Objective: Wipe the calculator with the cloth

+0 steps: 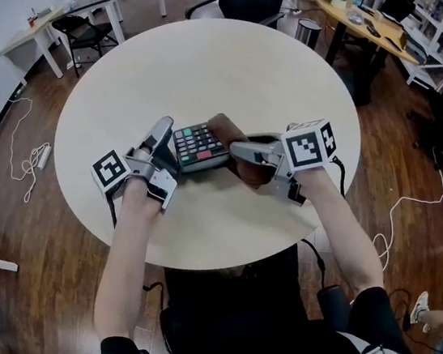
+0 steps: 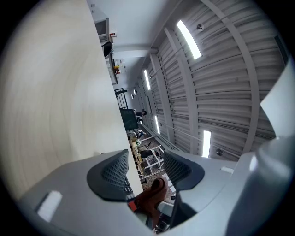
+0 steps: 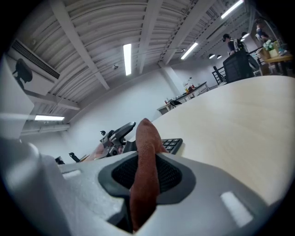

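Right claw (image 3: 147, 162) is clamped on a fold of the brown cloth (image 1: 227, 134), which stands limp past my tips. The left claw (image 2: 145, 159) looks closed on the left end of the calculator (image 1: 199, 145), which sits near the front edge of the desk (image 1: 214, 67). I judge the calculator light, stiff plastic that would skid on the smooth top, so I grip its casing edge, never the keys. The cloth is soft, so I hold it bunched.
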The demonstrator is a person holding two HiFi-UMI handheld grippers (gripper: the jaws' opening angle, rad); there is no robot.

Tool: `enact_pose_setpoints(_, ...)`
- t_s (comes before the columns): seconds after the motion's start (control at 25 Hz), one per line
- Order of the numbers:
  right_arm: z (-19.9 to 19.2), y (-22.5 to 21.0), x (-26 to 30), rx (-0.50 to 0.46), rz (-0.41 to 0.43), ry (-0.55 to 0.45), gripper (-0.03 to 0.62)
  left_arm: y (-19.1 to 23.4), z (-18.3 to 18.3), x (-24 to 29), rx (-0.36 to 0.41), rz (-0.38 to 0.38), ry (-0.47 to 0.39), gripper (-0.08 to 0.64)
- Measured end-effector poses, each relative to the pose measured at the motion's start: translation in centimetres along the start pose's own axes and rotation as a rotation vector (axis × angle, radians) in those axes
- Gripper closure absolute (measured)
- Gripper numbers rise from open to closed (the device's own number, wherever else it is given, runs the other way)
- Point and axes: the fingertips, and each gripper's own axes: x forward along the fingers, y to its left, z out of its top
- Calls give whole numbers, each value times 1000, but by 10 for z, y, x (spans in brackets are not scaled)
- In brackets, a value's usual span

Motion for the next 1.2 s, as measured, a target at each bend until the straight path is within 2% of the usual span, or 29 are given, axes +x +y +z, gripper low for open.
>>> enact_pose_setpoints(0.2, -12, 25, -9, -47, 4, -3, 495, -1, 1, -1, 1, 0, -7, 333)
enact_pose_setpoints(0.32, -20, 47, -19, -66, 52, -1, 495, -5, 0, 0, 3, -3, -9, 333)
enact_pose_setpoints(0.4, -23, 60, -30, -83, 87, -9, 495, -8, 0, 0, 43, 1, 15, 333)
enact_pose_setpoints(0.44, -23, 62, -36, -92, 88, -18, 495, -10, -1, -1, 102, 7, 43, 333)
enact_pose_setpoints(0.52, -22, 57, -48, -107, 60, -43, 495, -24, -6, -5, 299, 6, 140, 331)
enact_pose_setpoints(0.56, -21, 52, -53, -108, 43, -57, 495, -35, -13, -9, 445, -2, 209, 330)
enact_pose_setpoints(0.6, -20, 47, -58, -104, 29, -74, 495, -46, -22, -12, 635, -7, 290, 330)
enact_pose_setpoints(0.64, -18, 43, -63, -95, 19, -93, 495, -56, -34, -16, 857, -3, 380, 326)
enact_pose_setpoints(0.72, -14, 34, -74, -79, 3, -134, 495, -64, -70, -23, 1311, 23, 580, 272)
enact_pose_setpoints(0.76, -12, 30, -77, -73, -6, -155, 495, -60, -88, -25, 1512, 41, 683, 272)
enact_pose_setpoints(0.8, -8, 27, -80, -69, -13, -175, 495, -53, -103, -26, 1682, 61, 782, 271)
enact_pose_setpoints(0.84, -5, 25, -83, -64, -18, -190, 495, -44, -116, -26, 1817, 82, 870, 270)
enact_pose_setpoints(0.92, -3, 24, -86, -60, -19, -206, 495, -26, -133, -25, 2010, 129, 1003, 271)
enact_pose_setpoints(1.0, -6, 25, -89, -65, -16, -210, 495, -9, -142, -23, 2162, 182, 1078, 272)
enact_pose_setpoints(1.08, -7, 24, -91, -68, -18, -215, 495, 1, -144, -21, 2276, 225, 1098, 284)
enact_pose_setpoints(1.2, -8, 21, -93, -61, -21, -231, 495, 9, -145, -13, 2377, 264, 1080, 390)
